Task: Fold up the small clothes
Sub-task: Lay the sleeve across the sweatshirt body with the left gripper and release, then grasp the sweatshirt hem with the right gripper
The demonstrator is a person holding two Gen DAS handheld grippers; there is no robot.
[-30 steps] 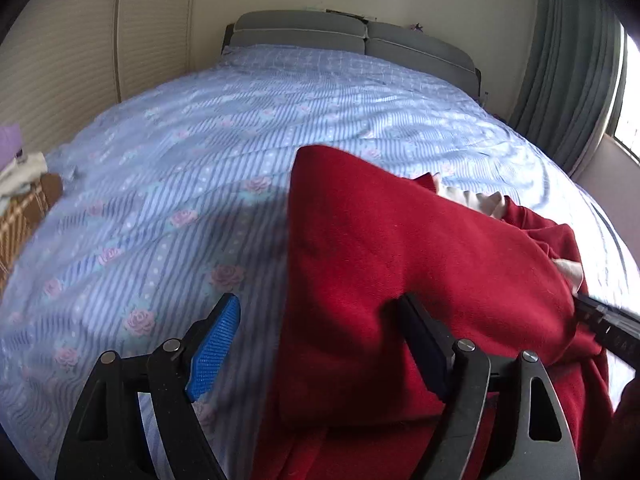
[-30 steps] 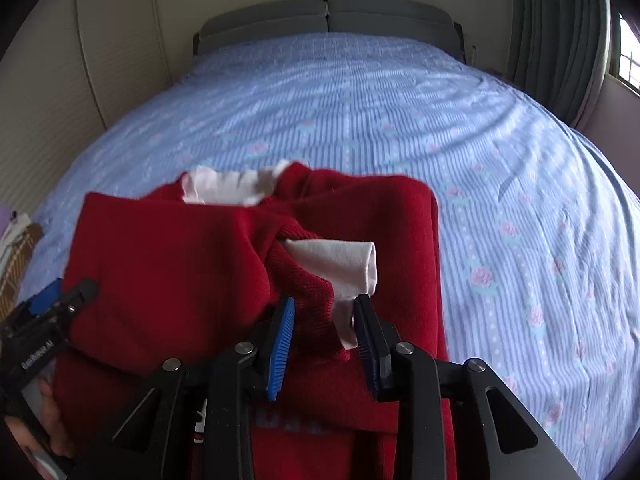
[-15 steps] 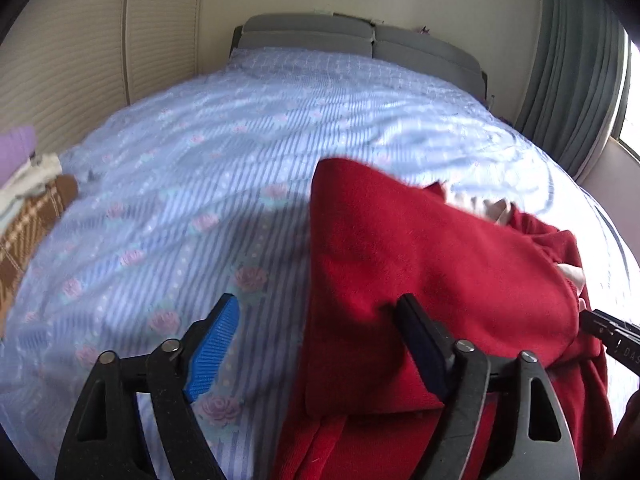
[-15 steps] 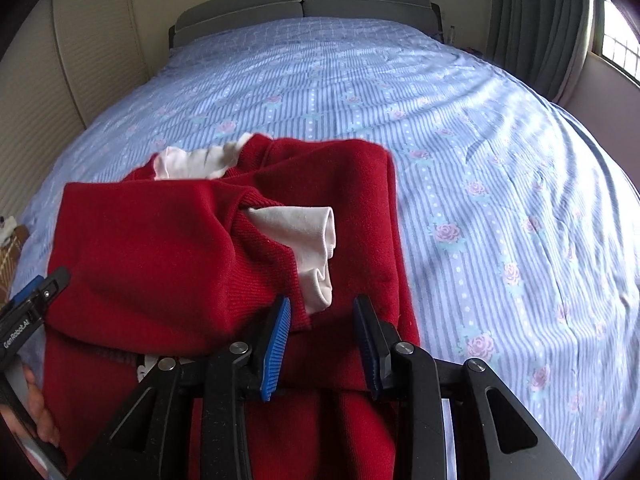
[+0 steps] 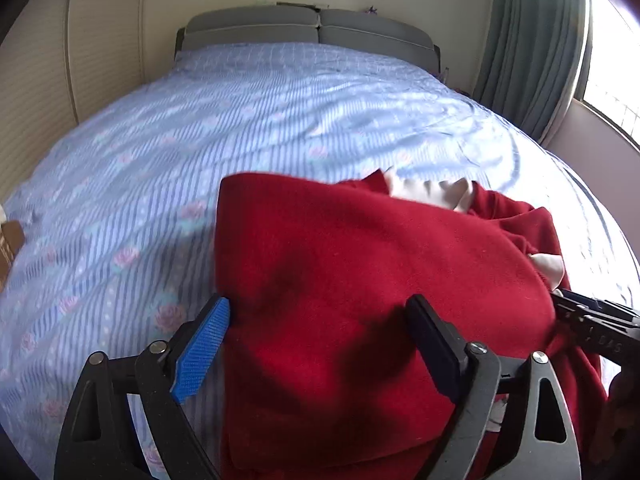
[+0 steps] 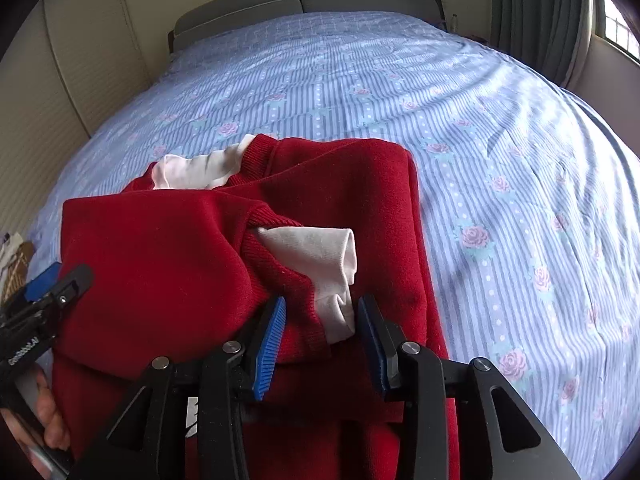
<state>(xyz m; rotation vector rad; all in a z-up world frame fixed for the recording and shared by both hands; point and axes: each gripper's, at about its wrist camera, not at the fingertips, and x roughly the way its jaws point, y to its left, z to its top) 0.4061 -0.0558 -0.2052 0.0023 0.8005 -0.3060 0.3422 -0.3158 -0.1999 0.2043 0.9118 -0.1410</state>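
Note:
A red sweater (image 5: 360, 280) with a white collar (image 6: 192, 172) lies folded on the blue flowered bedsheet (image 5: 200, 140). My left gripper (image 5: 318, 302) straddles the folded left side of the sweater; its jaws are opening wide and the pads do not press the cloth. It also shows at the left edge as the left gripper (image 6: 44, 300). My right gripper (image 6: 322, 304) has the sleeve cuff (image 6: 316, 252), red with a white inner cuff, lying between its jaws, which are opening. The right gripper (image 5: 592, 328) also shows at the right edge.
A grey headboard (image 6: 304, 0) stands at the far end of the bed. Grey-green curtains (image 5: 532, 40) and a window (image 5: 608, 60) are at the right. A small pile of other clothes (image 6: 14, 264) lies at the bed's left edge. A hand (image 6: 48, 432) grips the left tool.
The left gripper's jaws have spread wider and it has shifted over the sweater's folded side. The sleeve cuff now rests lower on the sweater, between the right gripper's slightly wider jaws.

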